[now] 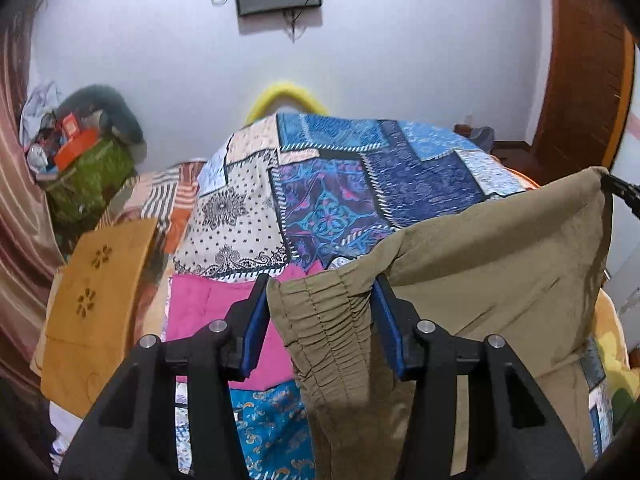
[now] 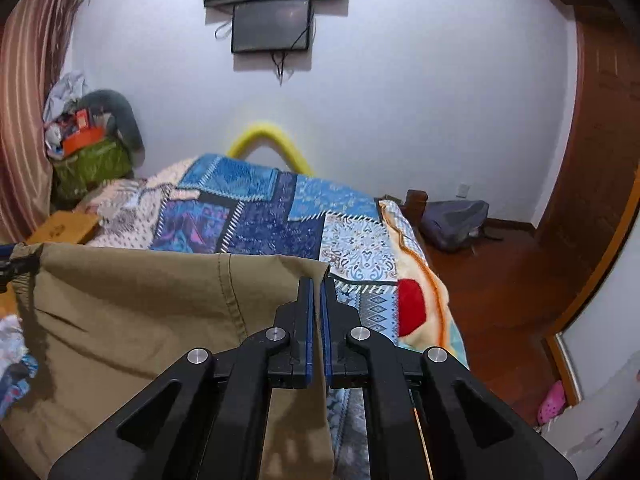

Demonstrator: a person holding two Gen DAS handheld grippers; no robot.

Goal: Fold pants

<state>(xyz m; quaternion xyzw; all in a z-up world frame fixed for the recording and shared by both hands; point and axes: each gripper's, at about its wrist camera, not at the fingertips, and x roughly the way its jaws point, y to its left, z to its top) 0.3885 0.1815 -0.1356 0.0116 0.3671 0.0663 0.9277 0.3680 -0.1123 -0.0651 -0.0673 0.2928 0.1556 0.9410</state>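
While the khaki pants (image 1: pixel 492 264) hang stretched between the two tools above the bed (image 2: pixel 280 216), the left gripper (image 1: pixel 320 300) has its blue-padded fingers (image 1: pixel 256 320) spread wide, with the gathered elastic waistband lying in the gap between them; whether either pad actually presses the cloth cannot be told. The right gripper (image 2: pixel 317 300) has its fingers pressed together, pinching the top edge of the pants at one corner, and the fabric drops from there in a flat sheet with a stitched seam running down it. The bed beneath carries a patchwork quilt (image 1: pixel 340 184) in blue, purple and white blocks, and a pink cloth (image 1: pixel 208 312) lies on it near the left side, just under the left gripper. A tan cushion (image 1: pixel 96 304) with flower cut-outs sits at the bed's left edge. A dark screen (image 2: pixel 272 24) hangs on the white wall, a yellow foam arch (image 2: pixel 268 140) stands behind the bed's far edge, and a grey bag (image 2: pixel 456 216) rests on the wooden floor to the right.
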